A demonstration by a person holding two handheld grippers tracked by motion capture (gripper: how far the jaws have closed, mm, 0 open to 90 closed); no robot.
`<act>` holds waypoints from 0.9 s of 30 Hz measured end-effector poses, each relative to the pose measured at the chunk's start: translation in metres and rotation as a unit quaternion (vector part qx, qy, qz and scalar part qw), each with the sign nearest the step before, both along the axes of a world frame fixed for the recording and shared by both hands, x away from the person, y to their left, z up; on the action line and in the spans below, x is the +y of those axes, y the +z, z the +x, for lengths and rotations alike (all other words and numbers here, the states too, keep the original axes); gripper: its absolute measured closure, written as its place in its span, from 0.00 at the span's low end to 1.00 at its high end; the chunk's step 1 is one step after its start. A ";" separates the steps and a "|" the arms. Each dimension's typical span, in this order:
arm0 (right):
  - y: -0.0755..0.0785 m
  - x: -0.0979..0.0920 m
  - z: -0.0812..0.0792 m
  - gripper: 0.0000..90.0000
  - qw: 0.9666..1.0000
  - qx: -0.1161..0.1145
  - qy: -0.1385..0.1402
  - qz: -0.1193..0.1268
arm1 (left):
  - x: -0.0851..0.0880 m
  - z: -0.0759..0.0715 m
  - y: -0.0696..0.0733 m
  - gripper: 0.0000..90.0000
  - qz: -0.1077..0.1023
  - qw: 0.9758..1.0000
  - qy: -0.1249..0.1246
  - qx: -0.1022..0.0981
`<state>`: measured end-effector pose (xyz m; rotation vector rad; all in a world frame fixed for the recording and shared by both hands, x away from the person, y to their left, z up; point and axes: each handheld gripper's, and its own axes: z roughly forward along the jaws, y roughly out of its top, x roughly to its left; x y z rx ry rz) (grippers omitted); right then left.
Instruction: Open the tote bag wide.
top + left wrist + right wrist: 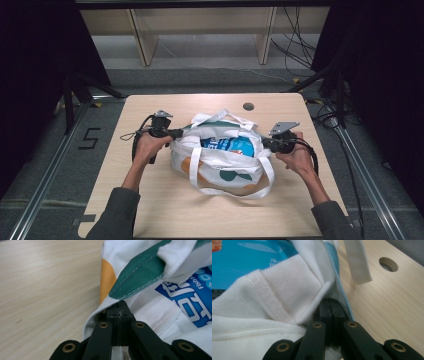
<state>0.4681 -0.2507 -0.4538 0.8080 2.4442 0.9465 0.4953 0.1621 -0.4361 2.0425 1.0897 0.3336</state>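
Right now I have the white tote bag sitting mid-desk, its mouth spread between my two hands. My left gripper has its fingers clamped together on the bag's rim fabric at one end; my right gripper pinches the rim at the opposite end. A blue packet lies inside the bag.
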 end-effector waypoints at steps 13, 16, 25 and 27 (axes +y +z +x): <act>0.056 0.036 -0.052 1.00 0.992 -0.042 0.100 0.063 | -0.037 -0.063 0.029 0.94 -0.009 0.993 -0.114 -0.030; 0.046 0.041 -0.055 1.00 0.994 -0.027 0.103 0.024 | -0.041 -0.072 0.020 0.96 -0.004 0.993 -0.119 -0.025; 0.029 0.035 -0.046 1.00 0.997 -0.018 0.054 -0.050 | -0.042 -0.088 0.011 0.99 0.021 0.989 -0.148 -0.021; 0.027 0.031 -0.045 1.00 0.998 -0.015 0.034 -0.058 | -0.040 -0.090 0.008 0.99 0.012 0.989 -0.149 -0.013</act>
